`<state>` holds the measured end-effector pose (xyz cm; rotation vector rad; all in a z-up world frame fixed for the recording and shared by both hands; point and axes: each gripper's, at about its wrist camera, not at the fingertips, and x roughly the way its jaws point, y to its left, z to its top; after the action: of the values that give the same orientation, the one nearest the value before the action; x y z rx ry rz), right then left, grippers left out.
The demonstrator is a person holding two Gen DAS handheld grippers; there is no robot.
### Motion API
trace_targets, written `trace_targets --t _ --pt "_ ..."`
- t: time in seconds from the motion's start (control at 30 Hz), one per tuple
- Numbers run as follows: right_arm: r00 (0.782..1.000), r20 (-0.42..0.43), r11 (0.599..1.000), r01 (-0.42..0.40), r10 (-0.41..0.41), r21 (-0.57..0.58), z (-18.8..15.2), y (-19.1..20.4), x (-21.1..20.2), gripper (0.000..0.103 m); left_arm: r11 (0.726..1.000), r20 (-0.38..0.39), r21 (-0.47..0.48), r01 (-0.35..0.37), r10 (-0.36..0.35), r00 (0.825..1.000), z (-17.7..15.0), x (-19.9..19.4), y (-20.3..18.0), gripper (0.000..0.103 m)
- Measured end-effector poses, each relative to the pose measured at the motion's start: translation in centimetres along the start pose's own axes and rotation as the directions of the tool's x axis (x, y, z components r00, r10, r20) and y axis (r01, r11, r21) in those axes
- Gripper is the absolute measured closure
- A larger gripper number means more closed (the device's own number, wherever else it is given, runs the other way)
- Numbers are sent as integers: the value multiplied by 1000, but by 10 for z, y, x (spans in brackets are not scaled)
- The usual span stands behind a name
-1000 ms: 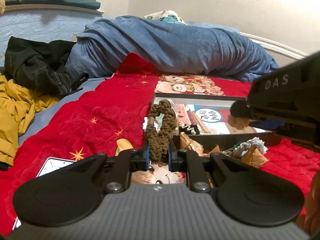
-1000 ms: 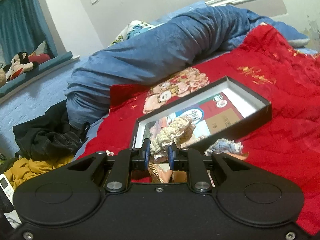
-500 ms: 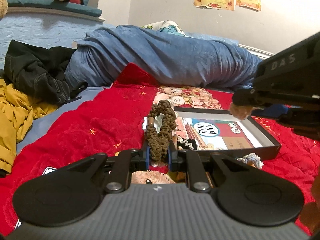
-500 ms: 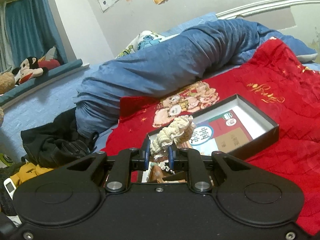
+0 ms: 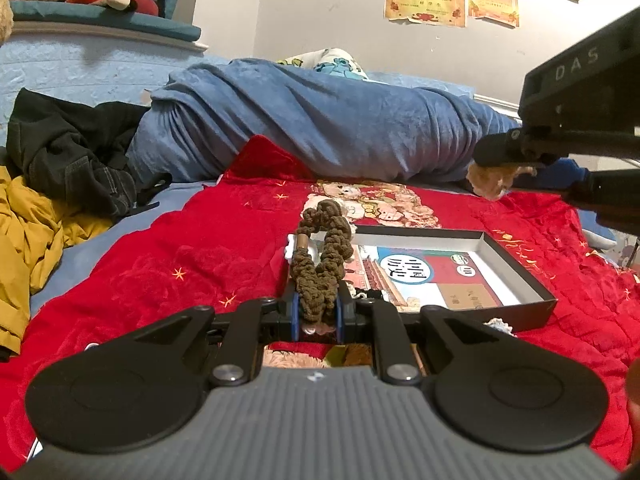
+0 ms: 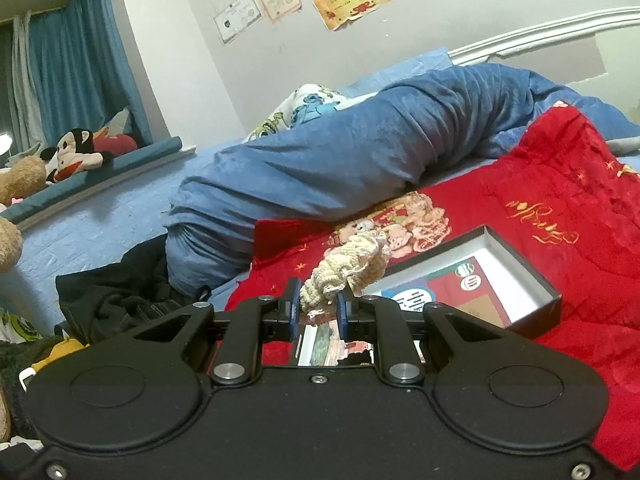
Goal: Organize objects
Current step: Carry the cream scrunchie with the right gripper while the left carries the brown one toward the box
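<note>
Bedroom scene: a bed is lying covered by a red velvet blanket with gold stars and a cartoon bear print [image 5: 168, 264], with a rolled blue plush blanket [image 5: 320, 120] bunching up behind it. Resting on the red blanket is a shallow black cardboard box with a white inside wall [image 5: 516, 264]; a printed booklet with a blue-and-white circle label [image 5: 412, 276] is lying flat inside. The left tongs [image 5: 318, 312] are clamping a dark brown braided yarn loop with a small metal tube [image 5: 324, 264], holding it upright just in front of the box's near-left corner. The right tongs [image 6: 318, 310] are pinching a cream knitted yarn bundle [image 6: 344, 268], holding it in the air above the red blanket beside the box. Black clothing [image 5: 68, 152] and a mustard-yellow garment [image 5: 32, 236] are piling up at the left. Plush toys [image 6: 76, 152] are sitting on the ledge; certificates [image 5: 424, 0] are hanging on the wall.
</note>
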<state>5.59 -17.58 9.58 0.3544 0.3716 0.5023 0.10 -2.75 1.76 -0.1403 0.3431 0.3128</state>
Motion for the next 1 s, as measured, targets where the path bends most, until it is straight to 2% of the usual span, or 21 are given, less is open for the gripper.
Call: trace_targets --t 0.2,0.4,0.57,0.83,1.0 --pt "1000 14 999 -7 7 -31 11 3 -2 85 1000 10 -20 18 -18 1000 9 5 -9 83" --pt "999 26 999 -46 46 10 25 0 -3 85 999 36 -27 27 -26 999 22 5 -14 83" --pt "997 40 998 -64 64 -9 44 -2 -4 85 998 54 -52 23 -20 998 35 6 -22 83" --pt "999 35 999 -24 25 -21 71 -22 5 85 992 44 -116 40 -35 998 51 23 -48 83" --pt "1000 16 999 -15 15 -32 74 -38 18 85 992 50 -118 45 -39 998 51 37 -54 83"
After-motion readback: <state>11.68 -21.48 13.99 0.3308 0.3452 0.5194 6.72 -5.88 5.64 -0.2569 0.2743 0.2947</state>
